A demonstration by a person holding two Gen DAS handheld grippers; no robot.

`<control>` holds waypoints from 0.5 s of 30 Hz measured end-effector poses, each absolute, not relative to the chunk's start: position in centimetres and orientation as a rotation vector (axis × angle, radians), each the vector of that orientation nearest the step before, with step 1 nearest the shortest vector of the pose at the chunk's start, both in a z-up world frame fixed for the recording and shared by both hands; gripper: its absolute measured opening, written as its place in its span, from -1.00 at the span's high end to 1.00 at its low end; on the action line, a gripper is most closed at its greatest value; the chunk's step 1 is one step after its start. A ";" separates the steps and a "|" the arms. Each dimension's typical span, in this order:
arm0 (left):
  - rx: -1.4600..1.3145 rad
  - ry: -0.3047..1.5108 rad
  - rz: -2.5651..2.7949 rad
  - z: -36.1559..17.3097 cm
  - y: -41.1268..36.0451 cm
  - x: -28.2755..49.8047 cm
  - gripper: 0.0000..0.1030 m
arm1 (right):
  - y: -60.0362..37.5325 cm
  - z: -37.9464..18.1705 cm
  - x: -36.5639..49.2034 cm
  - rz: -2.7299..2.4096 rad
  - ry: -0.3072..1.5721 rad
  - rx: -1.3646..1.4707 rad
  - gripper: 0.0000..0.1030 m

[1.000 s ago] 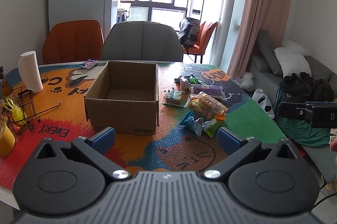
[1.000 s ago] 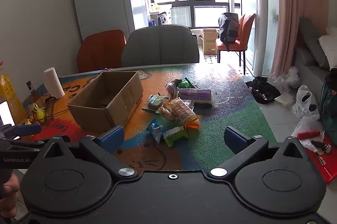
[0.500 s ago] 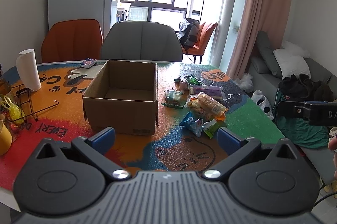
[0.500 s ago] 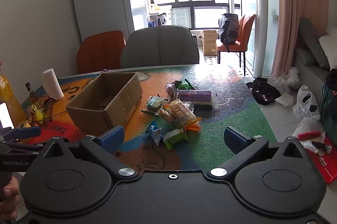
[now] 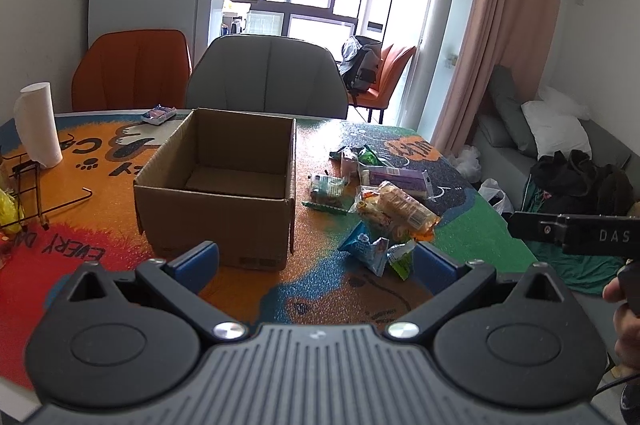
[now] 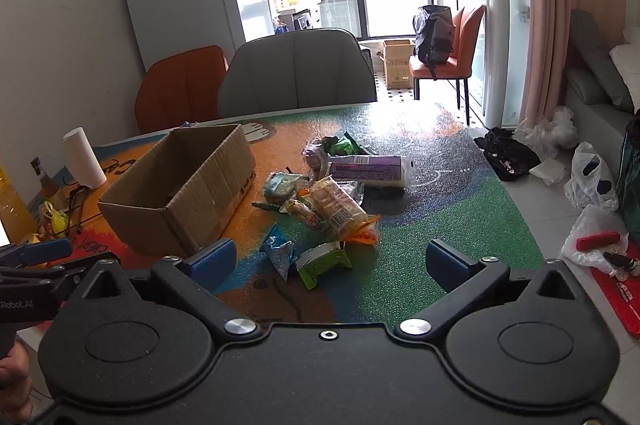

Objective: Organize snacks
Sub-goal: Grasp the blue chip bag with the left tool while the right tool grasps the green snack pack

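Observation:
An open, empty cardboard box [image 5: 224, 181] [image 6: 180, 193] stands on the colourful table [image 5: 80, 225]. To its right lies a heap of snack packs: a purple pack [image 5: 400, 178] [image 6: 366, 171], a clear biscuit pack [image 5: 404, 207] [image 6: 338, 207], a blue pouch [image 5: 366, 249] [image 6: 280, 251] and a green pouch [image 5: 400, 255] [image 6: 322, 261]. My left gripper [image 5: 316, 261] is open and empty, above the table's near edge in front of the box. My right gripper [image 6: 332, 261] is open and empty, just short of the blue and green pouches.
A paper towel roll [image 5: 38, 125] and a black wire rack [image 5: 28, 185] stand at the table's left. A small tray [image 5: 159, 114] lies behind the box. A grey chair [image 5: 266, 77] and an orange chair [image 5: 130, 69] stand behind the table. Bags lie on the floor at right [image 6: 592, 181].
Both grippers have moved slightly forward toward the table; the box and snacks look a little nearer. Both stay open and empty. Nothing on the table has moved.

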State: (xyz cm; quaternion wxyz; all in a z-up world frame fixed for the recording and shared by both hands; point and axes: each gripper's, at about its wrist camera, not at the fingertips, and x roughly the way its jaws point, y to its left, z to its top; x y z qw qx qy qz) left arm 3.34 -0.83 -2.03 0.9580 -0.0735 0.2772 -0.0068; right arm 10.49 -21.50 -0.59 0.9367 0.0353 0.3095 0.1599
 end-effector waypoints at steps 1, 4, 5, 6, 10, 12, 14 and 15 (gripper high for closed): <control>-0.152 0.561 -0.016 -2.1 -0.8 3.7 -0.99 | -21.5 -0.8 10.9 0.326 0.638 0.076 -1.00; -0.167 0.558 -0.016 -2.6 -0.8 4.8 -0.99 | -21.6 -1.5 11.9 0.321 0.649 0.082 -1.00; -0.171 0.557 -0.016 -2.8 -0.8 5.1 -0.99 | -21.7 -1.8 12.2 0.321 0.654 0.088 -1.00; -0.174 0.558 -0.020 -3.0 -0.8 5.4 -0.98 | -21.8 -2.0 12.5 0.326 0.657 0.095 -1.00; -0.184 0.563 -0.030 -4.0 -1.2 6.8 -0.96 | -21.9 -3.1 13.8 0.338 0.674 0.108 -1.00; -0.190 0.570 -0.032 -4.5 -1.4 7.5 -0.94 | -21.8 -3.6 14.3 0.348 0.677 0.112 -0.99; -0.189 0.580 -0.037 -5.1 -1.6 8.3 -0.85 | -21.8 -4.3 14.9 0.360 0.682 0.116 -0.94; -0.188 0.587 -0.038 -5.5 -1.7 8.7 -0.79 | -21.7 -4.6 15.1 0.364 0.687 0.120 -0.87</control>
